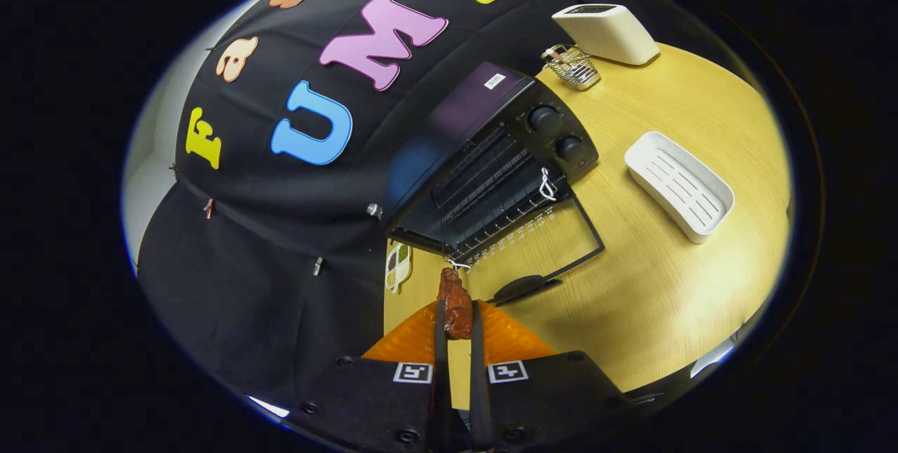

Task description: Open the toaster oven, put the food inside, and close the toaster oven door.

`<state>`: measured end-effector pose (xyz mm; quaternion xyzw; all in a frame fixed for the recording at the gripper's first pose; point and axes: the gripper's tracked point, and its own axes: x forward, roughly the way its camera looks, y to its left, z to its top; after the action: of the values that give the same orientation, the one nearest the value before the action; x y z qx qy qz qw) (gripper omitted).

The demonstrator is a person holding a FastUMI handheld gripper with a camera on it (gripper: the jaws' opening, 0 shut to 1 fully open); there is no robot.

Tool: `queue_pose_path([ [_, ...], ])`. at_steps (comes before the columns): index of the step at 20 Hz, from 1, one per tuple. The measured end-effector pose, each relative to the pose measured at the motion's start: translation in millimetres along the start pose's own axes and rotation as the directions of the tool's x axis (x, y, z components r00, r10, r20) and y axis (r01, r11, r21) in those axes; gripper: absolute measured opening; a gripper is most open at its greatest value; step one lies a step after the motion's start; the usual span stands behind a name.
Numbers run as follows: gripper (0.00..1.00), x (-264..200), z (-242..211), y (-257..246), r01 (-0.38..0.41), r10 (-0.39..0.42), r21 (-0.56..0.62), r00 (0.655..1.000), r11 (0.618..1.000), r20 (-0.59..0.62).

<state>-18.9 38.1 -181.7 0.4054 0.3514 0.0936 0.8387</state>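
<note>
Pinching the food (457, 306) between its 2 fingers, the tool (457, 330) is nearly closed, with the piece held just short of the open toaster oven (491, 158) and its dropped glass door (540, 242). The brown lump looks light, bumpy and slightly soft; a grip across its middle seems safest.

Black toaster oven (491, 158) open; reddish-brown food (456, 306) (upright) before it.

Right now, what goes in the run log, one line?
gripper: shut on food | toaster oven: door open | food: ahead of door, not inside
</note>
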Motion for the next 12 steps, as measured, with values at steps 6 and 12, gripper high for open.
queue_pose_path([
  [6, 0.14, 28.2, 4.9, 3.1, -0.007, 0.007, 0.007, 1.000, 1.000, 0.010],
  [12, 0.14, 65.4, 7.8, -4.4, 0.004, -0.004, -0.001, 0.999, 1.000, 0.035],
])
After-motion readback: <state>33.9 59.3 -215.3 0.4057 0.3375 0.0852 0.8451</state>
